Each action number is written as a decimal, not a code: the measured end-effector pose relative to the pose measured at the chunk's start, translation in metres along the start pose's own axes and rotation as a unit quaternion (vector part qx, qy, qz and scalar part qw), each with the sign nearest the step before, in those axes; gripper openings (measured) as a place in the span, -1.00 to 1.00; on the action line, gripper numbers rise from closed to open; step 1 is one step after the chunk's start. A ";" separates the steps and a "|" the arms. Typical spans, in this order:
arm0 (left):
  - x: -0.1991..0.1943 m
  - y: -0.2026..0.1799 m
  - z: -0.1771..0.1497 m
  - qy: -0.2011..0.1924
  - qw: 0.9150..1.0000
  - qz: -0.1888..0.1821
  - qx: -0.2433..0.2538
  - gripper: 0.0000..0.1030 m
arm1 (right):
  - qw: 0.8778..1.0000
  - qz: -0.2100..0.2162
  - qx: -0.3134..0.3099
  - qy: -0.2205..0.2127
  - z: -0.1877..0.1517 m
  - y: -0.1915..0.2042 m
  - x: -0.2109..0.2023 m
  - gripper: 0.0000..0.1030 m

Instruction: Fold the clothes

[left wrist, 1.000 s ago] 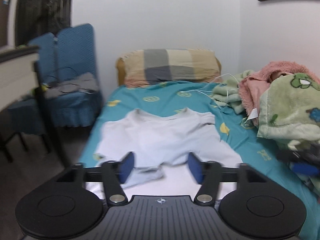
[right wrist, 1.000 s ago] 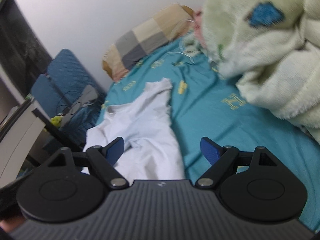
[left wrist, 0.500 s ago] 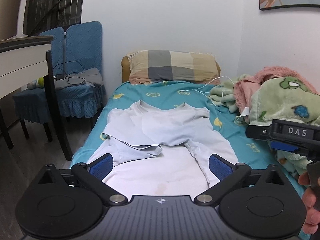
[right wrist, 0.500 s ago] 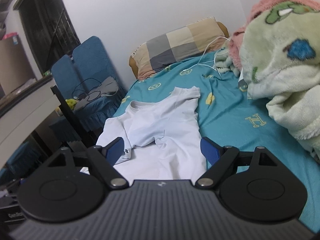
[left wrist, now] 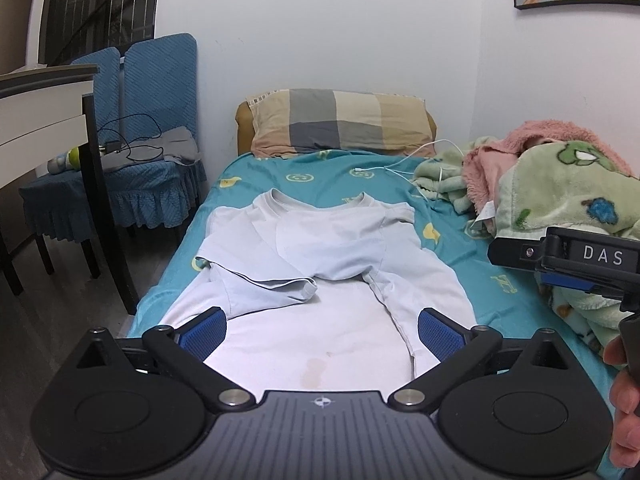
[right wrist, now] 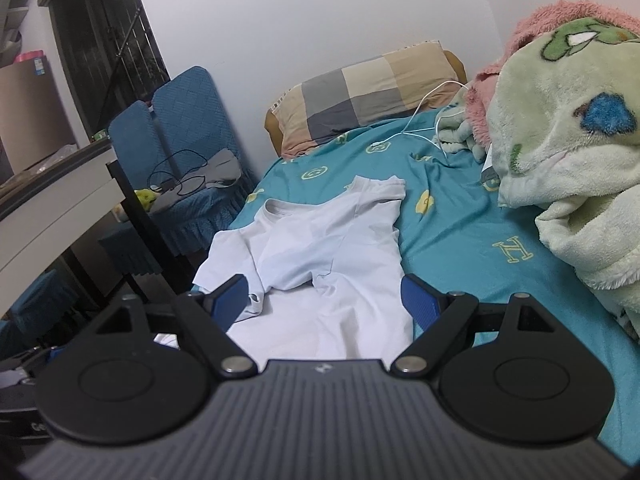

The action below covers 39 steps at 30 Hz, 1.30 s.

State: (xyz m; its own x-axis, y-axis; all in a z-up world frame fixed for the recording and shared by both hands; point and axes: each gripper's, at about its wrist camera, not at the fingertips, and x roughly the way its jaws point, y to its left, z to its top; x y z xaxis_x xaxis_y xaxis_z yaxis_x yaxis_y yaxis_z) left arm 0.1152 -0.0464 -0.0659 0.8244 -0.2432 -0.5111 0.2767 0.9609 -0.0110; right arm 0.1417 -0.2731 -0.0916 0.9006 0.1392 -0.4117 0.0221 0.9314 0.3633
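A white T-shirt [left wrist: 320,272] lies on the teal bed sheet [left wrist: 472,280], collar toward the pillow, with its left sleeve folded in over the chest. It also shows in the right wrist view [right wrist: 320,264]. My left gripper [left wrist: 322,334] is open and empty, held back above the shirt's lower hem. My right gripper [right wrist: 322,300] is open and empty, also above the hem end; its body shows at the right edge of the left wrist view [left wrist: 568,260].
A checked pillow [left wrist: 340,122] lies at the bed's head. A pile of green and pink fleece blankets [left wrist: 560,184] fills the bed's right side, with a white cable [left wrist: 404,162] beside it. Blue chairs [left wrist: 152,128] and a desk [left wrist: 44,104] stand left of the bed.
My left gripper opened wide and drew back from the shirt, leaving the left sleeve folded over the chest. My right gripper swung away from the blankets to face the shirt.
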 end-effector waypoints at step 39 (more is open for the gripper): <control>-0.033 0.101 0.019 -0.043 0.995 0.008 -0.093 1.00 | 0.994 0.063 -0.057 0.071 0.015 0.075 0.113 0.52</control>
State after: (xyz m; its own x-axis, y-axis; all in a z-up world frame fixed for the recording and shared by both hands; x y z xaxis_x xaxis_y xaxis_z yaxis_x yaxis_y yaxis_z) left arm 0.1252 0.0560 -0.0334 0.8693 -0.2307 -0.4371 0.1742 0.9706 -0.1658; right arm 0.2517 -0.1929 -0.0981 0.8229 0.2951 -0.4856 -0.1430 0.9346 0.3258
